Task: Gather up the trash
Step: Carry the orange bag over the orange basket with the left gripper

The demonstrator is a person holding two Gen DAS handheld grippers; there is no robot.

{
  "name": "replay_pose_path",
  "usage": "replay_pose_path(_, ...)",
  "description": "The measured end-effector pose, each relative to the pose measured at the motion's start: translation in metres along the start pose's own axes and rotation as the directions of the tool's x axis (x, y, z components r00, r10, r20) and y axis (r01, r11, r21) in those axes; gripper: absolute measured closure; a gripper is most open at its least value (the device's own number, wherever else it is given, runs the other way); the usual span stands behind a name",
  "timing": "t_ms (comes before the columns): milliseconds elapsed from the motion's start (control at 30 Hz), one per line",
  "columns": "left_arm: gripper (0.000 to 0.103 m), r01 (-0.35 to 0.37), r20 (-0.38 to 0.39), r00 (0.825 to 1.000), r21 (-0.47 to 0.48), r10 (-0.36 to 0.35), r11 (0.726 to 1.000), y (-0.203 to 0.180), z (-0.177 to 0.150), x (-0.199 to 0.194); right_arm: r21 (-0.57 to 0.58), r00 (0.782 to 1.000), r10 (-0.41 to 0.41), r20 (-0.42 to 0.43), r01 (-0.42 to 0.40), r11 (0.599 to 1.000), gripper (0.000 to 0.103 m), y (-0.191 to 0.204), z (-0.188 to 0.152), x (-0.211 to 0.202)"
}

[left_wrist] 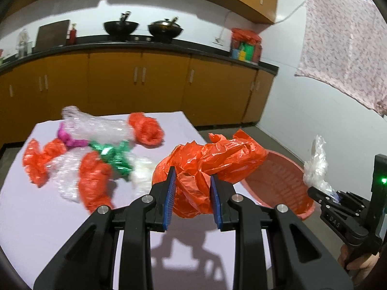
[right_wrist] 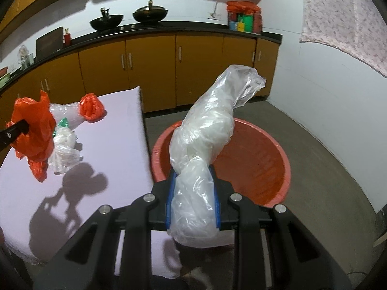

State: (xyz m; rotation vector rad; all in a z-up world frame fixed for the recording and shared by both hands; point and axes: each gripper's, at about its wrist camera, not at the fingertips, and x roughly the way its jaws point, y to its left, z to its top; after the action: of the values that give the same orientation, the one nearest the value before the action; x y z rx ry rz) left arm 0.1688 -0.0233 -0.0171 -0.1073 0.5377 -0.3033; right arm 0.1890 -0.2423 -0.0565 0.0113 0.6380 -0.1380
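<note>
With the right gripper (right_wrist: 193, 193) pinching a clear plastic bag (right_wrist: 208, 125) above the red basin (right_wrist: 278, 166) and the left gripper (left_wrist: 192, 193) clamping an orange bag (left_wrist: 212, 159) beside it, releasing squarely over the basin seemed wisest.

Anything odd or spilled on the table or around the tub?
Nothing spilled or damaged. Crumpled plastic scraps litter the table, as expected for trash. The left gripper holds an orange bag; the right gripper holds a clear bag over the red tub.
</note>
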Motion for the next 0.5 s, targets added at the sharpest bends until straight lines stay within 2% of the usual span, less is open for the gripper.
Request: replay_pose_path(500, 0.076, 0.163, -0.079, 0.984, 0.079, -0.157, 0.983, -0.079, 0.003, 0.066, 0.1, 0.999, -0.033, 0.006, 0.032, 0.994, 0.078, -0.046, 0.008, 0.01)
